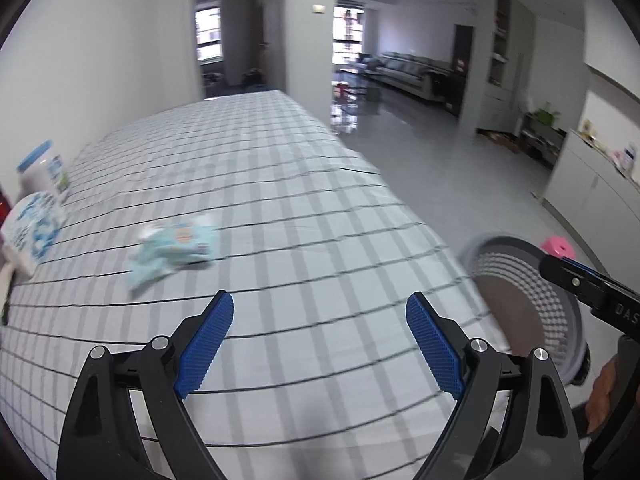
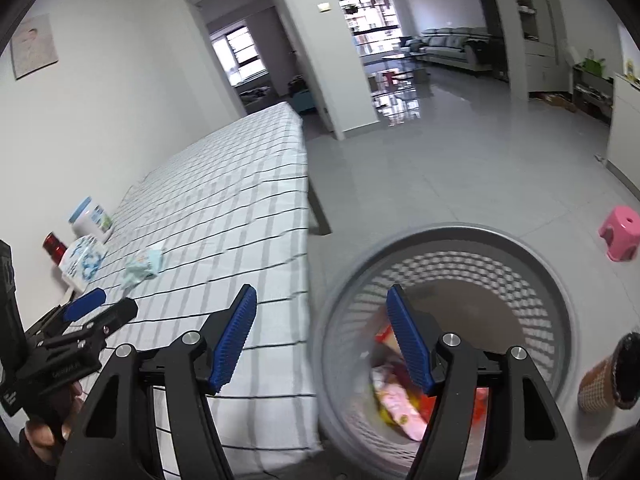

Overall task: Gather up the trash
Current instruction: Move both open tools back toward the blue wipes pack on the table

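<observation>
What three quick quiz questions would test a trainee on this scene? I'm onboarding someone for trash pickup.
1. True or false: the left gripper holds something.
2. The light blue wrapper lies: A) in the bin, B) on the checked tablecloth, C) on the floor.
3. Fill in: the grey mesh bin stands on the ____.

Key: 1 false, its jaws are empty; 2 B; 3 floor, with trash already inside.

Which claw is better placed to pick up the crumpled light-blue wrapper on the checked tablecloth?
Probably the left claw: open and empty, it faces the crumpled light-blue wrapper across the table. The right claw, also empty, hangs over the grey mesh bin.
</observation>
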Available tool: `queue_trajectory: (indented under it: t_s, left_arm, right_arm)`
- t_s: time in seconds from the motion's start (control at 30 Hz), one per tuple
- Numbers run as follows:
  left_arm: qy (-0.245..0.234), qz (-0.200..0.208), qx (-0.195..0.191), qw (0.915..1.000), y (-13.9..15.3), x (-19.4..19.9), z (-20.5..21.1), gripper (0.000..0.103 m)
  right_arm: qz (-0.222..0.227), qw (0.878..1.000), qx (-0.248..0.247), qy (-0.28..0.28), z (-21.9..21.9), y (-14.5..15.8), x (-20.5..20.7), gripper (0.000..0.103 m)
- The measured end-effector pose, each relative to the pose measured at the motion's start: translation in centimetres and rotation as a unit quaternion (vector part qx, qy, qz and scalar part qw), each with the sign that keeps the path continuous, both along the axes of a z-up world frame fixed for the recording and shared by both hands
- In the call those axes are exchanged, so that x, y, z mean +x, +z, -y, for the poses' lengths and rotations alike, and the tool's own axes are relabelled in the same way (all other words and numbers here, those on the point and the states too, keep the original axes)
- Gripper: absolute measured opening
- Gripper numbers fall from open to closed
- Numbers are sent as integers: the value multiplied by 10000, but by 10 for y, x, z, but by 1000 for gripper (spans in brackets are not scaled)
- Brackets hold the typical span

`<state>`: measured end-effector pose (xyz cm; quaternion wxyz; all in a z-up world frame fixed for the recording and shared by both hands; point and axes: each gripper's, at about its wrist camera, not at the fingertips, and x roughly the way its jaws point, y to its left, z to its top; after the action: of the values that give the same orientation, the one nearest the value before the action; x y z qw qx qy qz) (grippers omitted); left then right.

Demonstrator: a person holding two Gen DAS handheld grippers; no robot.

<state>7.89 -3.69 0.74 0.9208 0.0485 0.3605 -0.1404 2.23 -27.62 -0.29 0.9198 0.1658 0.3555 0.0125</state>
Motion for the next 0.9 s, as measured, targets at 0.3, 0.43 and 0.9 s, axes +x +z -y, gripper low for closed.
queue_trajectory:
  t_s: [0.3, 0.43, 0.9]
  left_arm:
    - [732, 100, 51, 9973, 1, 19, -88, 87]
    - [983, 136, 138, 9950, -3, 29, -125, 87]
    - [1400, 120, 45, 9901, -14, 51, -201, 89]
  right_arm:
    - [-82, 9967, -159, 794, -79, 3, 43, 65]
    - [-199, 9932, -210, 1132, -117, -2, 63, 65]
    - [-475, 9774, -407, 2018, -226, -16, 123, 65]
